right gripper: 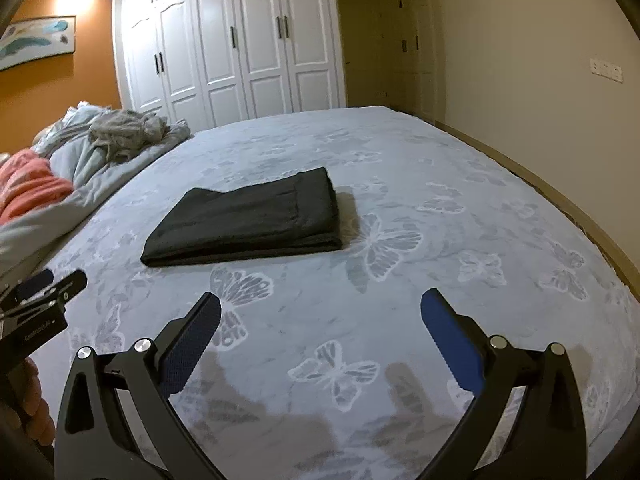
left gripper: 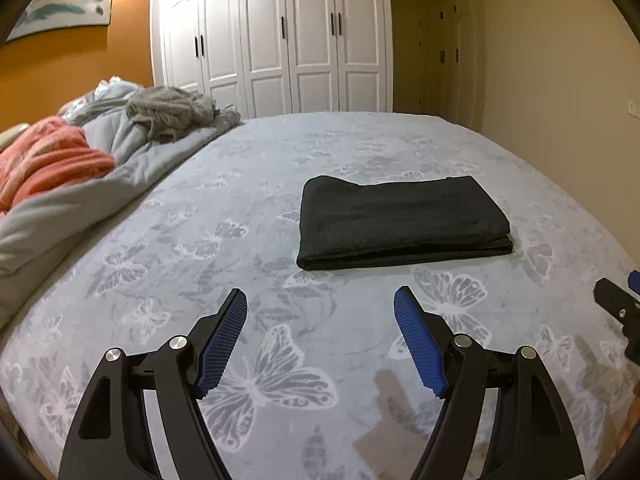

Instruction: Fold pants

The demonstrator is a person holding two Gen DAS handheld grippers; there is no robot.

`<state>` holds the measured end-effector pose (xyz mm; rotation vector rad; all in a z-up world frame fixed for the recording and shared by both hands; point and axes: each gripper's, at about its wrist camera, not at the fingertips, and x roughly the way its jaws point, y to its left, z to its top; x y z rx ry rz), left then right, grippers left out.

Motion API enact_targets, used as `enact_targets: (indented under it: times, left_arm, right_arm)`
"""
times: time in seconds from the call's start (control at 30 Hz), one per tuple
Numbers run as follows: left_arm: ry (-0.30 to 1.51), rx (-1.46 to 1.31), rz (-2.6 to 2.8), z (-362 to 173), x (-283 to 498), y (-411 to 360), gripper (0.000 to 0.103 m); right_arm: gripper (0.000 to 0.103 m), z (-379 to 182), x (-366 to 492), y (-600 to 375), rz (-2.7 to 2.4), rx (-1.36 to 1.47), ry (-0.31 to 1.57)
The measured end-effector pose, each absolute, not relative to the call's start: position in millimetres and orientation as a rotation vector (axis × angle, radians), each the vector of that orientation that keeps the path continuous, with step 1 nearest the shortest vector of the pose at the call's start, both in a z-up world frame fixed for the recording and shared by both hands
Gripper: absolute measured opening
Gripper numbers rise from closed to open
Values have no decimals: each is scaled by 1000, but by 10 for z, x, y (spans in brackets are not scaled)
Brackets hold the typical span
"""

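Now, pants: the black pants (left gripper: 404, 222) lie folded into a flat rectangular stack on the bed (left gripper: 280, 184), the layered edges showing along the near side and the right end.
Pants position: roughly mid-bed, well apart from both grippers and touched by neither; in the right wrist view the pants (right gripper: 248, 220) sit ahead and to the left.
Left gripper: the left gripper (left gripper: 320, 304) hovers over the bedspread with its jaws spread wide and nothing between the 2 blue pads (left gripper: 222, 344).
Right gripper: the right gripper (right gripper: 320, 308) is likewise held wide apart over bare bedspread, gripping nothing, and the pants lie beyond its fingers.
Cross views: part of the right gripper shows at the right edge of the left wrist view, and the left gripper (right gripper: 44, 292) shows at the left edge of the right wrist view.
Hand: a person's fingers (right gripper: 34, 404) appear at the lower left of the right wrist view.
Bedspread: pale grey-blue with a white butterfly pattern; soft shadows of the grippers fall on it in the foreground.
Bedding: a rumpled grey duvet (left gripper: 132, 152) is pushed to the left, with a grey garment (left gripper: 168, 114) bunched on top and an orange blanket (left gripper: 48, 156) beside it.
Room: a white wardrobe (left gripper: 272, 40) stands behind the bed, an orange wall with a framed picture (left gripper: 60, 10) to the left, and a cream wall to the right.
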<state>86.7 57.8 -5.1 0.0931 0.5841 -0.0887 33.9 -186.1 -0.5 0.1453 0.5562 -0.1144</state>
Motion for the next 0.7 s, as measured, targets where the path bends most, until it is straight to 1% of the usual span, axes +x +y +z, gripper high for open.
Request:
enact_targets:
  times: [0.03,0.3,0.43,0.7]
  left_arm:
    - [581,98,-87,-59,860,568,76]
    - [575,121,-62,-117,867,529,76]
    - [582,108,-58,-129,874,544,79]
    - [564,98,-43,-121,857,544,79]
  right_arm:
    - [98,-17,341,-1833,-109,135,560]
    - [98,-92,348,-1643,-96,54,575]
    - [98,-63,324,-1640,-97,47,559]
    - [98,-71,346,-1676,-100,52,566]
